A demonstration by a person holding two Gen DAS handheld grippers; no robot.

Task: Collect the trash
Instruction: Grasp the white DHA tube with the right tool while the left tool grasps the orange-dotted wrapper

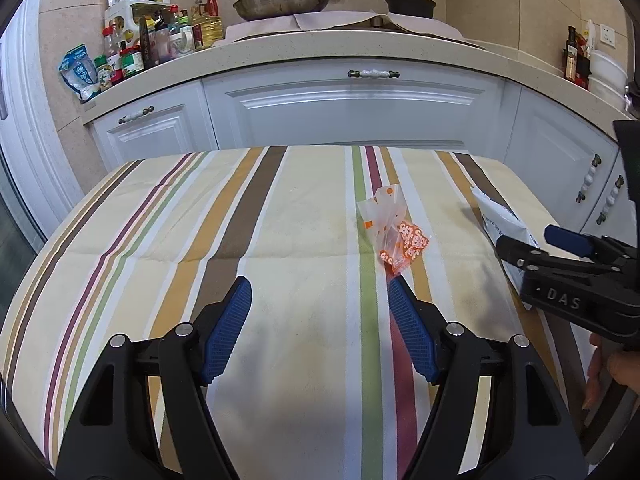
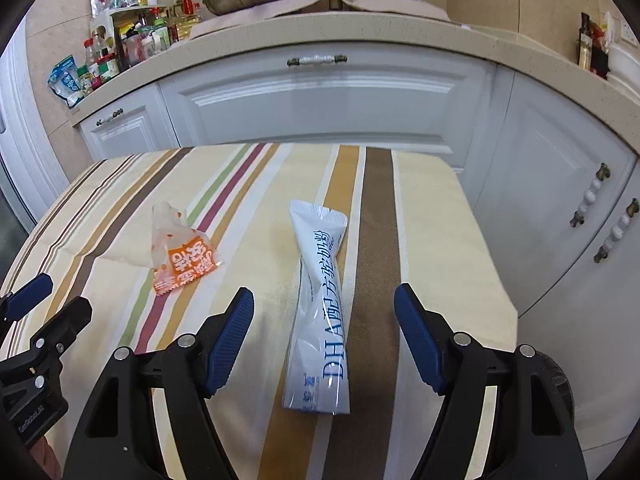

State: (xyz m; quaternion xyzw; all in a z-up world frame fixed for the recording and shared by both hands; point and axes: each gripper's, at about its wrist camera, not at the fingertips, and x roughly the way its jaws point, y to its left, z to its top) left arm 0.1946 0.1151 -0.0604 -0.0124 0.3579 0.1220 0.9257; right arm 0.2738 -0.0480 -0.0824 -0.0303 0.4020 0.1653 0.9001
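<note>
The left hand-held gripper is nearest in the left wrist view, with its two blue pads spread wide and nothing between them. The right hand-held gripper is also spread wide in its own view, and the near part of the white sachet lies on the cloth in the gap between its fingers, touching neither pad.

Two pieces of trash lie on the desk, which is covered by a striped cloth. The white sachet is long, with blue print. In the left wrist view most of the white sachet is hidden behind the right hand-held gripper, and whether that gripper is spread cannot be told from this side. The orange wrapper lies to the left of the white sachet, apart from it, and a little farther from the cameras. In the right wrist view the orange wrapper is crumpled, part clear and part orange, and its print is hard to read.

In the right wrist view the left hand-held gripper is cut off by the left edge of the frame. At the lower right edge of the left wrist view, part of a hand is seen, mostly cut off.

Beyond the sachet, a counter holds one pan, one dark pot, and many bottles, too crowded to count.
</note>
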